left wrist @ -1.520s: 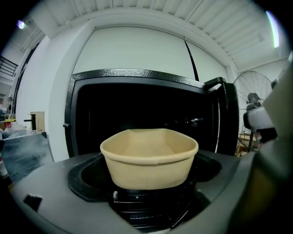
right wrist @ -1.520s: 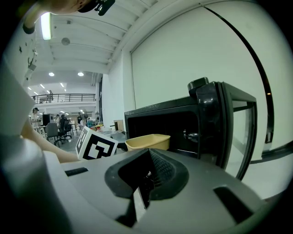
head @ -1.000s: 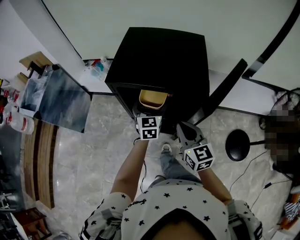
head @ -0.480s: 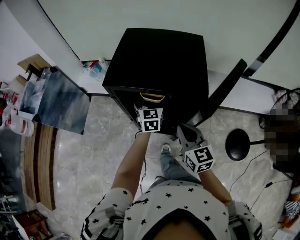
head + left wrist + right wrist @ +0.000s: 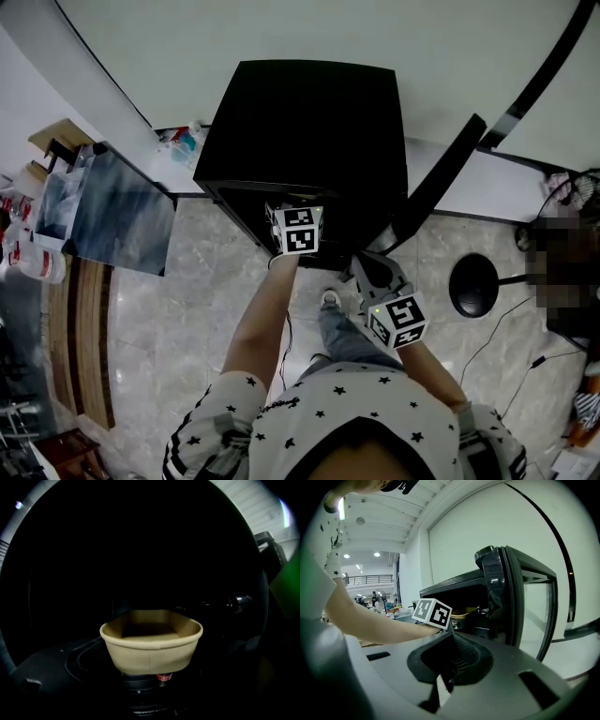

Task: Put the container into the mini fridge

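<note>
The black mini fridge (image 5: 309,131) stands against the wall with its door (image 5: 436,183) swung open to the right. My left gripper (image 5: 152,679) reaches into the dark fridge, shut on the tan paper container (image 5: 152,644), which sits upright and empty. In the head view only its marker cube (image 5: 298,230) shows at the fridge mouth; the container is hidden inside. My right gripper (image 5: 451,665) hangs shut and empty outside, below the door, and in its view the container's rim (image 5: 464,613) shows inside the fridge.
A glass-topped table (image 5: 122,206) stands left of the fridge, with bottles (image 5: 33,258) further left. A round black stand base (image 5: 478,289) and cables (image 5: 511,347) lie on the marble floor at the right. My shoe (image 5: 331,297) is just below the fridge.
My left gripper has pushed forward with the container into the fridge; the container no longer shows in the head view. The right gripper has stayed in place.
</note>
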